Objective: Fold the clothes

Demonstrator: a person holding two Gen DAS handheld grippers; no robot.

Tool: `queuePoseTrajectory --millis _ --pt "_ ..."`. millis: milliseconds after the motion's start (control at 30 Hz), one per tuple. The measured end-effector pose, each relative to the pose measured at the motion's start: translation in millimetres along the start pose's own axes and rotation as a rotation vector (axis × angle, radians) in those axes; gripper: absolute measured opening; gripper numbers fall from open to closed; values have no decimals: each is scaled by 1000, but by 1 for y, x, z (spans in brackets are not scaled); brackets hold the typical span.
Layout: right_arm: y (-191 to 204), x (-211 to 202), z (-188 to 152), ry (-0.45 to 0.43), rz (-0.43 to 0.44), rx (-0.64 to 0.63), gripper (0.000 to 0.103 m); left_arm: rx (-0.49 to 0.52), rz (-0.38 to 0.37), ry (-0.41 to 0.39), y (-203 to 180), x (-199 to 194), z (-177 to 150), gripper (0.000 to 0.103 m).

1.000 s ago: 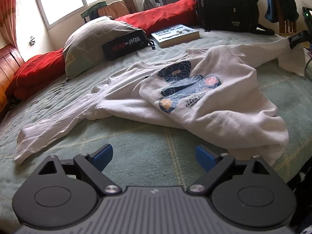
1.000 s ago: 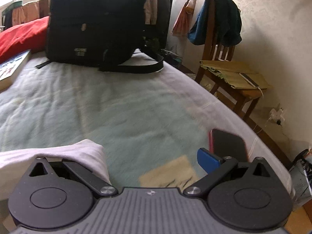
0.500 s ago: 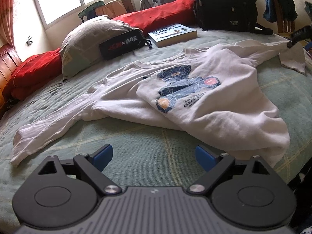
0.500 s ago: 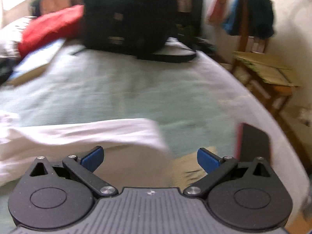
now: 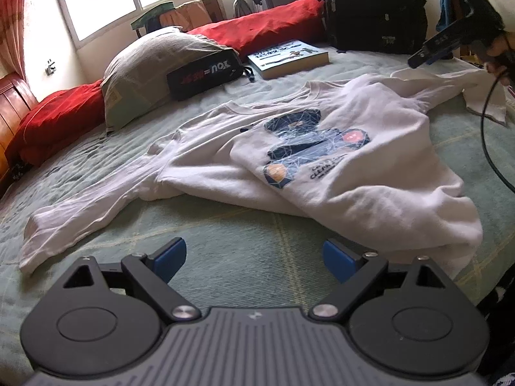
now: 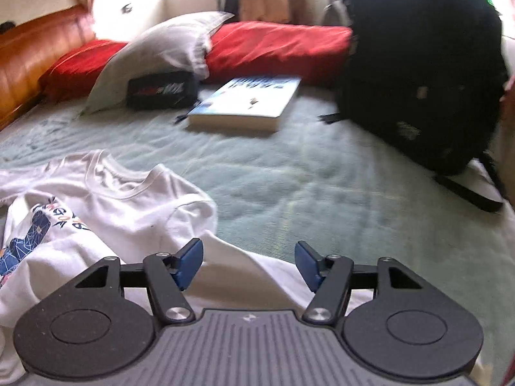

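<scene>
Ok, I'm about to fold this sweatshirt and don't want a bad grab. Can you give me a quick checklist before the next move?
1. Left tool empty, jaws wide: ok.
2. Right tool over the sleeve, jaws closing, pads not yet pressing: ok.
3. Sweatshirt lying flat: not ok, body bunched and folded over.
4. Left sleeve stretched out: ok.
5. Book and backpack apart from the sweatshirt: ok.

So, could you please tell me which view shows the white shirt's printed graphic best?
The left wrist view: the white shirt lies spread, its graphic whole. The right wrist view shows only the collar and the graphic's edge.
</scene>
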State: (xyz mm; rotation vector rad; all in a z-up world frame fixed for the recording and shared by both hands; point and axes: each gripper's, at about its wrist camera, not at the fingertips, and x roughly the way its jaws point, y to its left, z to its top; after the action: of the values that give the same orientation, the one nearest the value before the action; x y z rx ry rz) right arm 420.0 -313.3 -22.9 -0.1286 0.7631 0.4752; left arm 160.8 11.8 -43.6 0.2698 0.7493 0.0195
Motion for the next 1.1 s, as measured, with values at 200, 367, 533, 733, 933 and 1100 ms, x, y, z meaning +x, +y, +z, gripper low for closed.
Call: queuePoseTrajectory --millis 200,367,533,733,933,1100 --pt "19 27 -1 68 -3 -161 40 0 3 1 3 9 6 92" --pt "20 38 -3 92 -14 -216 3 3 1 1 3 16 10 92" --pt "-9 43 16 26 -84 -86 3 -1 5 3 4 21 13 92" --pt "-40 61 39 4 -108 56 3 -6 8 15 6 26 14 92" --pt "-55 64 28 38 -145 170 19 -5 -4 2 7 22 14 92" --pt "-55 20 11 -11 -146 197 38 -14 -8 -11 8 16 13 92"
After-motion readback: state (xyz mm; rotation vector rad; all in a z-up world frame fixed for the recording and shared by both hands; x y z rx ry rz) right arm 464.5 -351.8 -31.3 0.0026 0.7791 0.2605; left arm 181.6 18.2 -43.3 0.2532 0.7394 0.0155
